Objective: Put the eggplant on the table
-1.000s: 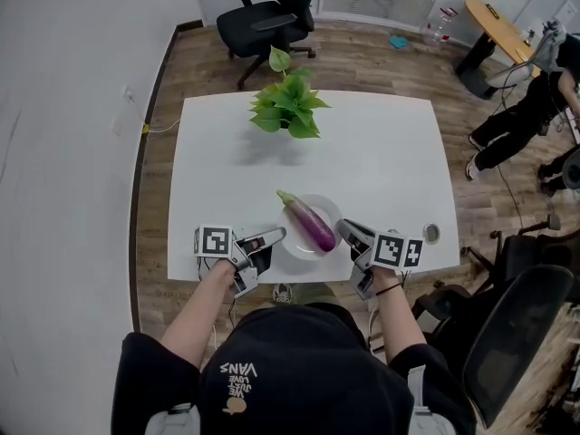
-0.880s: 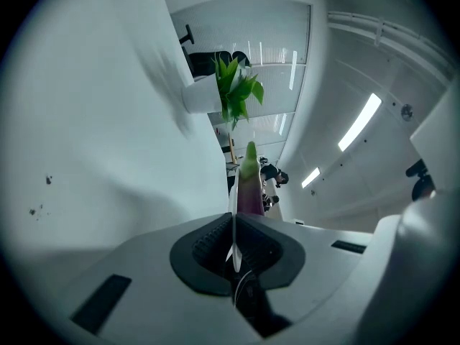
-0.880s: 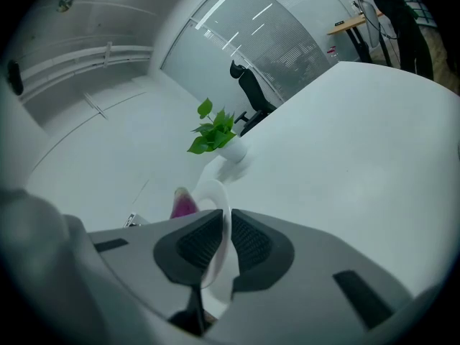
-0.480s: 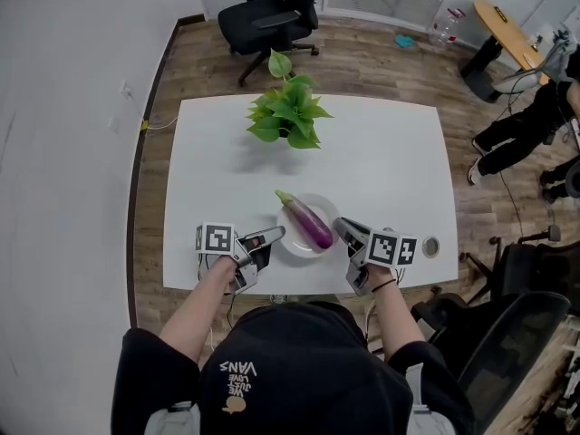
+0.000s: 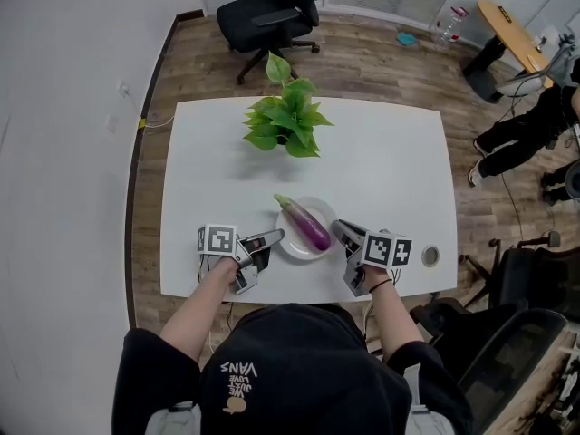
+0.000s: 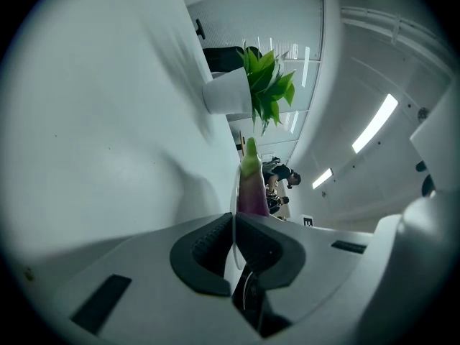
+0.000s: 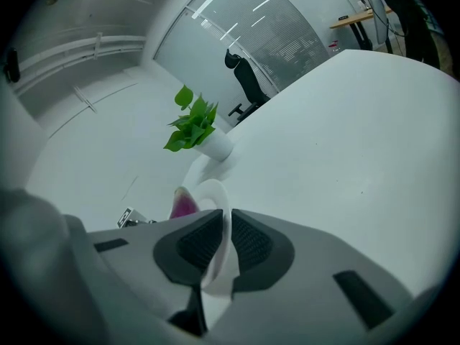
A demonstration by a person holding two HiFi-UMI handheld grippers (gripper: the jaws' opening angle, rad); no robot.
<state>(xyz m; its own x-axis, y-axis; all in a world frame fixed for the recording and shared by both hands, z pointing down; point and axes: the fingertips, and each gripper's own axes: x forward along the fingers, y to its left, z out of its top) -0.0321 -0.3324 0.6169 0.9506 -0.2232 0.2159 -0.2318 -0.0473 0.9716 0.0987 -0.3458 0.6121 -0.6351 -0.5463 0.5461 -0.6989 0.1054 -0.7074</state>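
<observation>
The left tool (image 5: 275, 236) is pinched narrow on the left rim of the round white plate (image 5: 292, 245). The plate carries the purple eggplant (image 5: 309, 225) at the near edge of the white desk (image 5: 381, 157). The right tool (image 5: 338, 228) clamps the right rim likewise. Keeping both grips level and setting the plate down evenly should stop the eggplant rolling. The black cap (image 5: 272, 361) reads "VANS".
</observation>
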